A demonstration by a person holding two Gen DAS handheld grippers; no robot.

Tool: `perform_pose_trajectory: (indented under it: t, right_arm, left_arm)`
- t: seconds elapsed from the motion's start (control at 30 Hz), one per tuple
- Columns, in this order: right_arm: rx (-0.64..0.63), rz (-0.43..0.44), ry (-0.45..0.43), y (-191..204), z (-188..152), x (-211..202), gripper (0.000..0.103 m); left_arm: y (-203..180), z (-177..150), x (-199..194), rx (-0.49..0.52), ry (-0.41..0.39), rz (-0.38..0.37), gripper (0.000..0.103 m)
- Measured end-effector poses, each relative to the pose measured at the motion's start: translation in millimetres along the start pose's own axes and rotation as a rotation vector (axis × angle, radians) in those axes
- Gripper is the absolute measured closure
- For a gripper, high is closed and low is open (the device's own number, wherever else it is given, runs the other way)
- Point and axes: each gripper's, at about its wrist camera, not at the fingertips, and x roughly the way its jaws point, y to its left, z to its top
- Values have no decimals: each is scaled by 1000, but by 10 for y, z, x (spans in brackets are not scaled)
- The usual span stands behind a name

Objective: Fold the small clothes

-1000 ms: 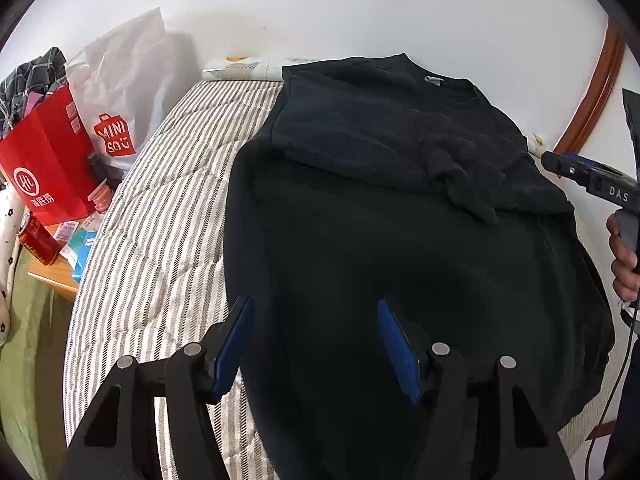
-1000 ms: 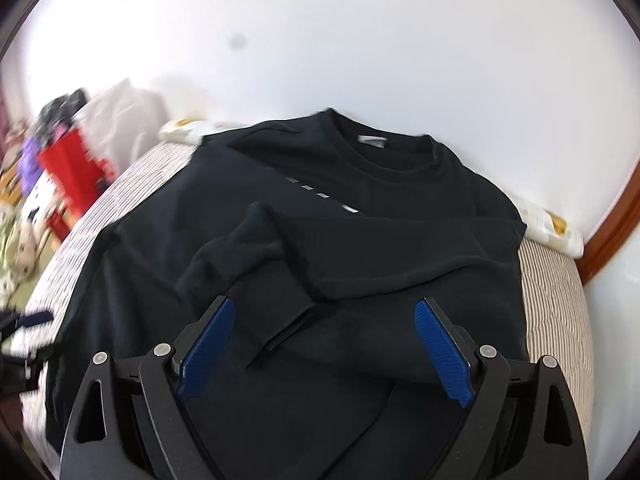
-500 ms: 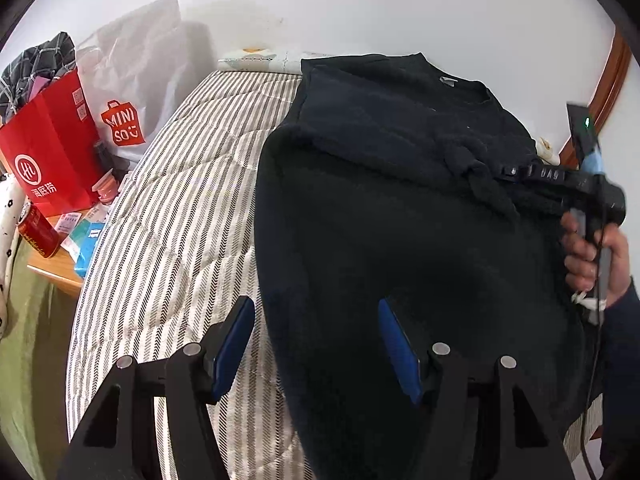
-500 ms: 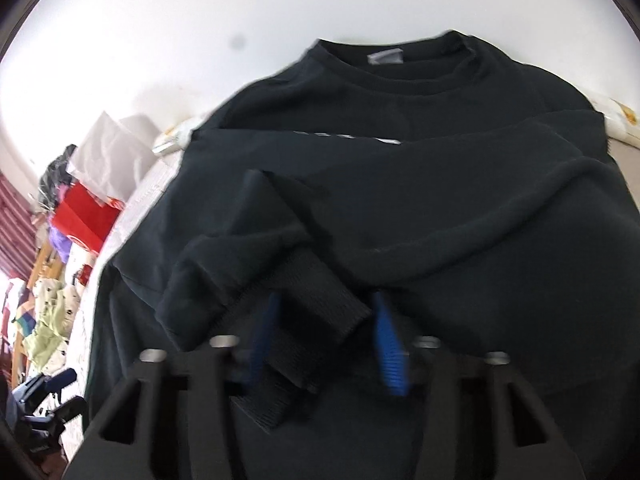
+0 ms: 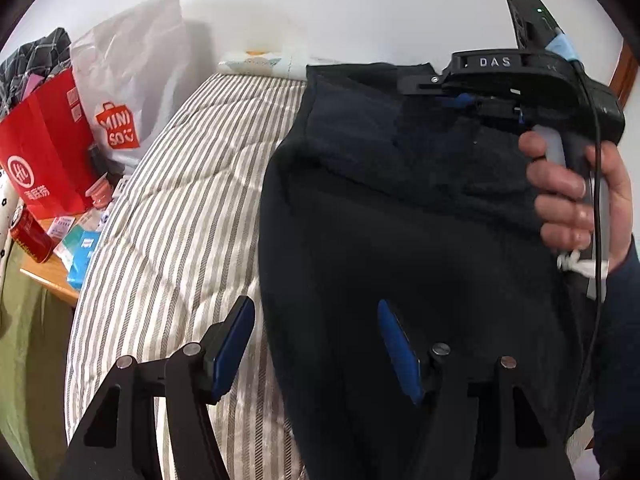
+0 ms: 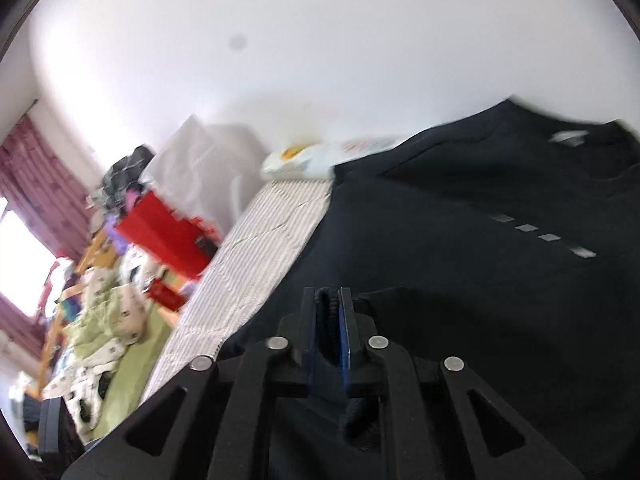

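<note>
A black sweatshirt lies flat on the striped bed, collar towards the wall. My left gripper hangs open over its near left edge, one finger above the bedding and one above the black cloth, gripping nothing. A hand holds my right gripper over the sweatshirt's chest. In the right wrist view the right gripper has the ribbed sleeve cuff pinched between its blue pads. Its jaws are opening slightly, with the cuff still between them. The sweatshirt shows a row of small grey marks.
Left of the bed stand a red paper bag and a white shopping bag. A red can and small boxes sit on a wooden table there. A white packet lies against the wall at the bed's far end.
My right gripper shut on the sleeve cuff and swung left across the sweatshirt, with the cuff still in it. My left gripper drifted a little to the left and stayed open.
</note>
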Motion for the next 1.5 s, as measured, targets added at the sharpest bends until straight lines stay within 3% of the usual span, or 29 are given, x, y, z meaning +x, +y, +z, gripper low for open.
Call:
perform_pose_trajectory:
  t: [0.1,0.13,0.4,0.67,0.73,0.83,0.97,1.07,1.1,1.13,1.2,1.37,1.5]
  right_arm:
    - [-78,-49,-51,65,-86,-202,63]
    - [-91,-79,-62,44,-111,-289,61]
    - [-89,-298,-121,-750,-589,-1391,60]
    - [14,-488,-111,-1568,-1158,-2045,60]
    - [17,-531,-113,-1666,-1255,-2131,60]
    - [32,-564,-119,-1773,-1364,-2248,60]
    - [80,-563,-128,-1915,-1435,-2334,60]
    - [91,-567,-126,-1976,-1456,-2321,60]
    - [93,-565,-127,-1997,-1469,-2315,60]
    - [98,-563,-127,-2005,-1464,-2297,60]
    - [109,-558,-131,-2036,-1456,-2259,60]
    - [112,-569,-156,-2082,-1346,-2223,60]
    - [78,-657,-166,-2162,-1226,-2151,60]
  left_arm:
    - [-80,110,5,16,-13,-17,41]
    - [-114,159,15,21,-18,-21,41]
    - [-473,598,150,47,-55,-86,41]
    - [-559,887,498,25,-69,-61,41]
    - [-540,932,598,22,-57,-64,45]
    - [-470,961,722,3,-38,-40,58]
    - [-405,983,886,-22,-6,-63,61]
    - [-418,962,951,-32,-13,-39,70]
    - [-434,954,960,-32,-19,-29,75]
    - [-446,950,960,-29,-30,-17,90]
    - [-487,973,924,-9,-48,-15,97]
    - [-635,1133,504,65,-218,42,97]
    - [-552,1249,496,58,-215,89,97]
